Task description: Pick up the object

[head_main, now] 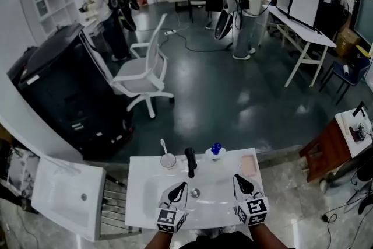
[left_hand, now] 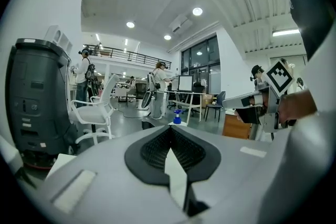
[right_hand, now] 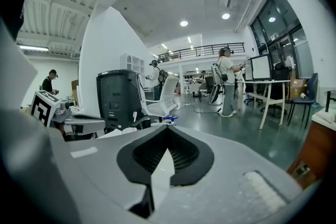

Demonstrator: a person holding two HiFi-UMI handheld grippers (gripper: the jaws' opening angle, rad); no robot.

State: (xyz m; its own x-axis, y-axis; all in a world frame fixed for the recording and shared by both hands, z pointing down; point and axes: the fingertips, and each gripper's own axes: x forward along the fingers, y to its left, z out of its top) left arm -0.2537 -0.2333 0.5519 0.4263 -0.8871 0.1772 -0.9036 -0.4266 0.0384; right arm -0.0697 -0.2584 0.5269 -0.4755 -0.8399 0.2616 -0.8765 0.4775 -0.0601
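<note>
A white washbasin top (head_main: 145, 207) lies right below me. On its back edge stand a black tap (head_main: 190, 161), a small bottle with a blue cap (head_main: 215, 150), a cup holding a toothbrush (head_main: 168, 159) and a pink pad (head_main: 249, 166). My left gripper (head_main: 181, 185) hovers over the basin left of the drain (head_main: 195, 192), jaws together and nothing in them. My right gripper (head_main: 238, 178) hovers to the drain's right, shut and empty too. The blue-capped bottle (left_hand: 177, 117) shows just beyond the left gripper (left_hand: 170, 127), and the bottle (right_hand: 169, 118) also sits past the right gripper (right_hand: 167, 127).
A second white basin (head_main: 70, 195) lies at the left on a wire rack. Behind stand a black machine (head_main: 64, 90) and a white office chair (head_main: 143, 73). A brown cabinet (head_main: 326, 151) is at the right. People stand by desks (head_main: 303, 29) at the back.
</note>
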